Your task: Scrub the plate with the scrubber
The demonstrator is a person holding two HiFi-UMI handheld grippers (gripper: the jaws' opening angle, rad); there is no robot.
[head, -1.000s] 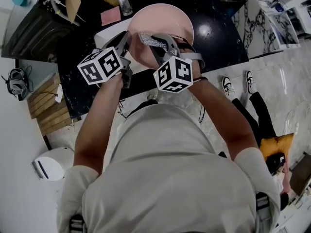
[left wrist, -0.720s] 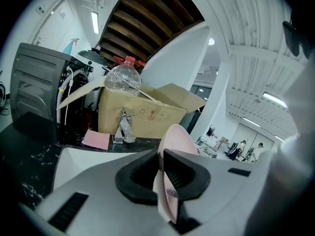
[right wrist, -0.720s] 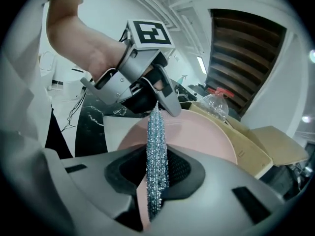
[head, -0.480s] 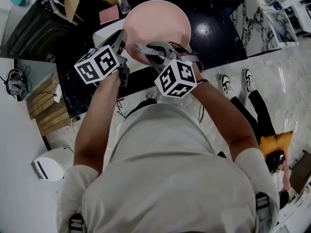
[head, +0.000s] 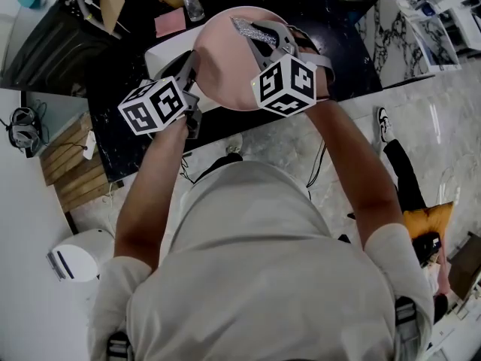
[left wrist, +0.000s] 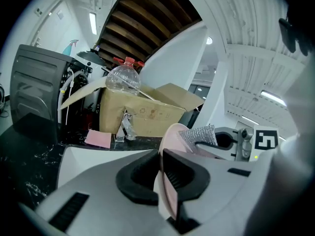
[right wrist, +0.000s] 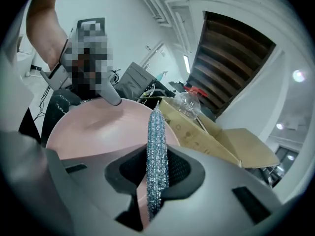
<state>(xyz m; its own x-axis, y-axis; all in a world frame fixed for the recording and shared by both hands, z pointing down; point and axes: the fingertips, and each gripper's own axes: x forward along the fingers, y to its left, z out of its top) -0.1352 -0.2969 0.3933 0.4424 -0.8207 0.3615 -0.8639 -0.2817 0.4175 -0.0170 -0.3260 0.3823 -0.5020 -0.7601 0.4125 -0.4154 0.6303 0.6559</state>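
Pink plate: it's up off the dark surface, tilted, with its face turned toward my right side. It hangs by one edge only.
Left claw: clamped on the plate's near-left rim, a pad on each side of the edge. The jaws have just been closing a touch tighter with the rim between them.
Right claw: squeezed shut on the silvery mesh scrubber, which sticks out past the tips.
Where the scrubber is: over the far part of the plate's face. It looks like it's on the plate, but I can't swear to contact.
Step in hand: mid-scrub, I reckon, working across the face.
How I'd do it well: lay the scrubber's broad side on the plate, not its edge. Keep strokes short and overlapping, and work from the far rim back toward the left claw.
Pressure: go light far from the pinch, since that's where pushing levers the plate hardest. Press harder close to the grip.
Watch out: the thin rim could twist or slip out. Also keep my claw tips off the plate so only the mesh touches it.
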